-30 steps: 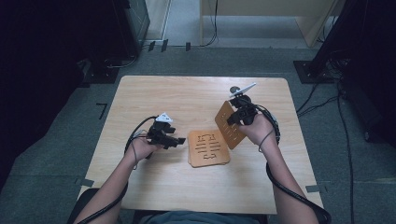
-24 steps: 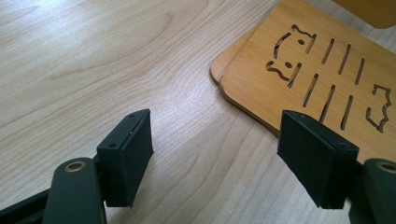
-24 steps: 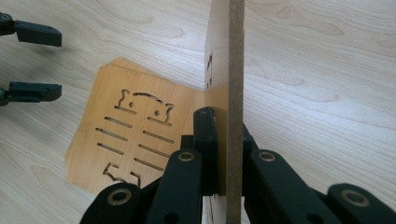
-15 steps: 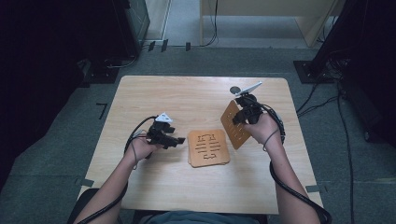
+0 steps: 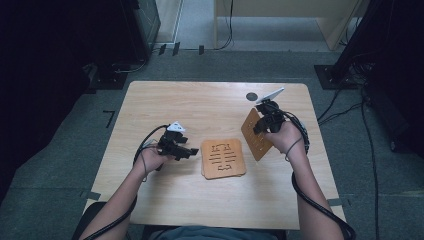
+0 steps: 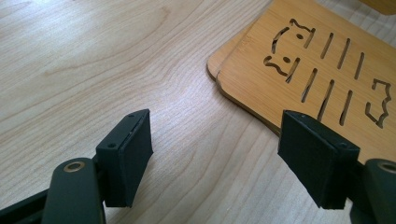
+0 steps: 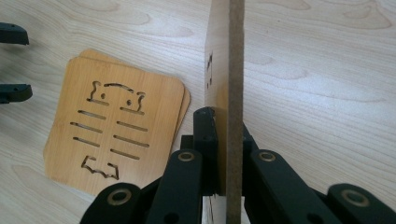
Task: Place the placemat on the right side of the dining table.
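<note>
Pale wooden table [image 5: 150,210] carries two stacked coasters [image 5: 223,158] at its middle; right of the stack, the right gripper [image 5: 260,126] clamps a third coaster [image 5: 255,134] on edge, probably to carry it; left of the stack, the left gripper [image 5: 191,151] gapes empty.

Your left gripper [image 5: 186,151] sits low over the table with its jaws set wide apart and nothing between them, pointing to your right, while your right gripper [image 5: 259,126], held farther forward with the forearm extended, has its jaws clamped on an upright board [image 5: 256,135].
</note>
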### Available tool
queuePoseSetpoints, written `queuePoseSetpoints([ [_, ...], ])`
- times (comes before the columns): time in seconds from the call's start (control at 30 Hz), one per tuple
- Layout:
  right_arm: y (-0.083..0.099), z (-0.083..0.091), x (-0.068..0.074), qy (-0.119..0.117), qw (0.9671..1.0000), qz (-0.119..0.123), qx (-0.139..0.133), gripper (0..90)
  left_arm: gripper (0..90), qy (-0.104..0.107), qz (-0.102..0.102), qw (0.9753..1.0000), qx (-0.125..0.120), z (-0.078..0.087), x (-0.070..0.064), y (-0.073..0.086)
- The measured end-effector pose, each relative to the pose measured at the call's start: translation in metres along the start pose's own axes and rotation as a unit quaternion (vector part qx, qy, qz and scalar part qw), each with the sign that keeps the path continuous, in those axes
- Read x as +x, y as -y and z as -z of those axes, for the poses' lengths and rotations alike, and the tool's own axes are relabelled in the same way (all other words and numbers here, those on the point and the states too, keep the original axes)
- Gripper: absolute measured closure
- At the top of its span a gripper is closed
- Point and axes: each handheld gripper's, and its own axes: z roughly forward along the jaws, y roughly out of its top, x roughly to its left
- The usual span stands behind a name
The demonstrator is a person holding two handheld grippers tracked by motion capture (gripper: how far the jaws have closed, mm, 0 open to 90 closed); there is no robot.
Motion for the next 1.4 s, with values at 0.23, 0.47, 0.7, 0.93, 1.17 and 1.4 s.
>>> queuePoseSetpoints([
  [0.23,0.001,0.0,-0.005,-0.003,1.0,-0.005,0.004,87.5,25.1,-0.002,0.001,1.0,-0.001,0.0,0.0,0.0],
  [0.47,0.001,0.003,-0.013,0.003,0.9999,-0.017,0.0,87.5,25.1,-0.001,0.0,1.0,-0.001,0.0,0.0,0.0],
  [0.7,0.0,0.005,-0.022,0.015,0.9996,-0.025,-0.002,87.5,25.1,0.0,-0.002,1.0,0.001,-0.001,0.0,0.0],
  [0.93,-0.001,0.004,-0.027,0.03,0.9992,-0.027,-0.002,87.5,25.1,0.0,-0.002,1.0,0.002,-0.001,-0.001,0.0],
  [1.17,-0.003,0.002,-0.033,0.034,0.9988,-0.035,-0.001,87.4,25.1,0.001,-0.007,1.0,0.004,-0.002,-0.002,0.0],
  [1.4,-0.007,0.004,-0.037,0.062,0.9975,-0.034,0.0,87.5,25.1,0.001,-0.006,1.0,0.006,-0.004,-0.004,0.001],
])
